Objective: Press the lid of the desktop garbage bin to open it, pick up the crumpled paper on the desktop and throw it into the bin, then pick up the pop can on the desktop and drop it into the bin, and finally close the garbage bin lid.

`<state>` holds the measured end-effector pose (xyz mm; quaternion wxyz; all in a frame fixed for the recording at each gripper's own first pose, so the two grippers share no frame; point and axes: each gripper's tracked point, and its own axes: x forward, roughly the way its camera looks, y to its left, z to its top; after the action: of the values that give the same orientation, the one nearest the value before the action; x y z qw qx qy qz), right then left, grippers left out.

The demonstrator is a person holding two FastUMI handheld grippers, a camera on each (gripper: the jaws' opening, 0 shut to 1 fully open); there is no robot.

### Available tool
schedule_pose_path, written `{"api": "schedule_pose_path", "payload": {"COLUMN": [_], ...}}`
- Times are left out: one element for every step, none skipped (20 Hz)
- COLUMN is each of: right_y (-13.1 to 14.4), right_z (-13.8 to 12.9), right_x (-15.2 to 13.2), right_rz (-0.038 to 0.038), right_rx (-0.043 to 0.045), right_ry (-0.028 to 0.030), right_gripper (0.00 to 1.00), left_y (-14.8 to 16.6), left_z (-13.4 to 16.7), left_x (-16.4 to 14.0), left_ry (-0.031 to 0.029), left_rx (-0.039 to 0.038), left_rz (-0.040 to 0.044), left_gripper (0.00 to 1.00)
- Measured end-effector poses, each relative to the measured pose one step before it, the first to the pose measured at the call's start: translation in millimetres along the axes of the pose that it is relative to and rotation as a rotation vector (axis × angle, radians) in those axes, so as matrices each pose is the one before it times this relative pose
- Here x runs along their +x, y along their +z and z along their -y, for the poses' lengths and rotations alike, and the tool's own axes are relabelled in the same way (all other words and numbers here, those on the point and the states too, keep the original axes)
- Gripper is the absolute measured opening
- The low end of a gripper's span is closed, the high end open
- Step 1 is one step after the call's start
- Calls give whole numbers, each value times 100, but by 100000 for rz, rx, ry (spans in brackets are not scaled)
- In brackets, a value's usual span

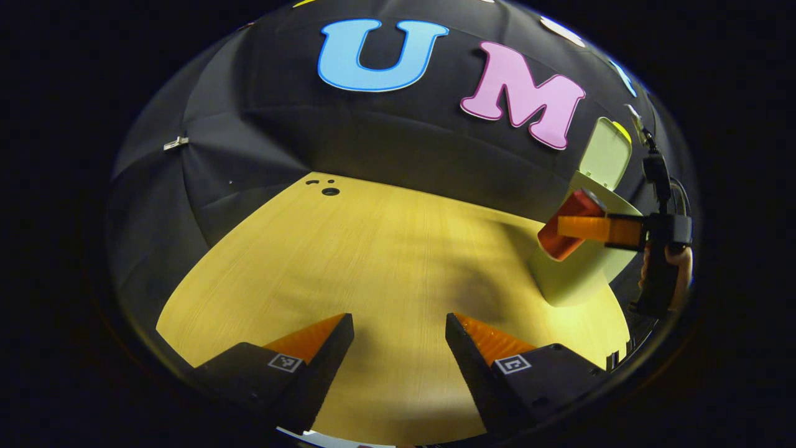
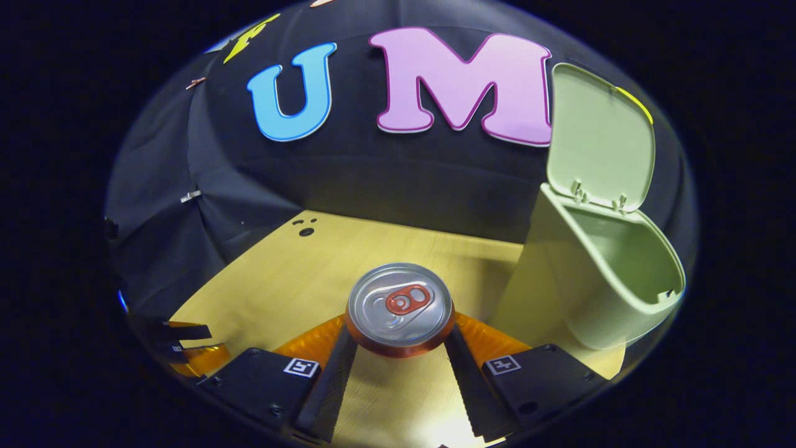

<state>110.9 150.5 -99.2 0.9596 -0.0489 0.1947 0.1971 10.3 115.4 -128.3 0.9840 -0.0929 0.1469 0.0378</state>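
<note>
While your right gripper (image 2: pixel 398 339) pinches the pop can (image 2: pixel 400 308) between both jaws, you look straight down on its round silver top, a smooth brushed-metal disc with a red pull tab and a red band showing under the rim. Seen from the left gripper view, that same can (image 1: pixel 569 224) is a red cylinder held tilted in the air just in front of the garbage bin (image 1: pixel 575 274), clamped by your right gripper (image 1: pixel 591 228). The bin (image 2: pixel 584 280) is pale green matte plastic with rounded walls, standing on the tabletop (image 2: pixel 298 274) just right of the can, its mouth open and its flat lid (image 2: pixel 600 137) hinged upright behind. Your left gripper (image 1: pixel 399 336) has its jaws spread wide with nothing between them, over the light wood-grain tabletop (image 1: pixel 348 261), well apart from the bin.
</note>
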Motion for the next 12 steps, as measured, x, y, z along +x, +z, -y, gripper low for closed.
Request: {"api": "schedule_pose_path", "payload": {"right_y": [547,611,734,739,770,789,744,735,625,785,793,667], "right_z": [208,250,189,275,507,489,533,537,441,220,361,495], "right_x": [-645,-739,-683,-549,-662,-560,-657,-435,-410,-697,-495,-489], "right_rz": [741,875,1327,1679,1713,1563,1489,1378,548,650,1070,845], "right_rx": [574,1111,996,442,200,-62,-163,212,1180,1769,1419,656], "right_ry": [-426,-191,-297,-725,-764,-722,-1046,-1046,-751,-555,-767,-980], "right_gripper": [81,81,81,81,81,81,81,81,81,81,81,81], "left_y": [58,140,170,-2,119,-11,99,-136,-154,-203,-209,-325], "left_z": [446,216,203,264,289,183,234,245,243,109,-134,-139], "left_x": [-129,-36,-25,-47,-225,-147,-114,-125,-148,-60,-105,-32], "left_ry": [-967,-509,-225,-445,-425,-566,-661,-670,-728,-505,-30,69], "left_rx": [676,769,414,-76,-319,-217,79,406,738,1081,1528,864], "left_rz": [-24,384,579,187,94,187,251,93,-111,-315,-416,-357], "left_gripper": [96,96,96,96,96,96,96,96,96,96,96,96]}}
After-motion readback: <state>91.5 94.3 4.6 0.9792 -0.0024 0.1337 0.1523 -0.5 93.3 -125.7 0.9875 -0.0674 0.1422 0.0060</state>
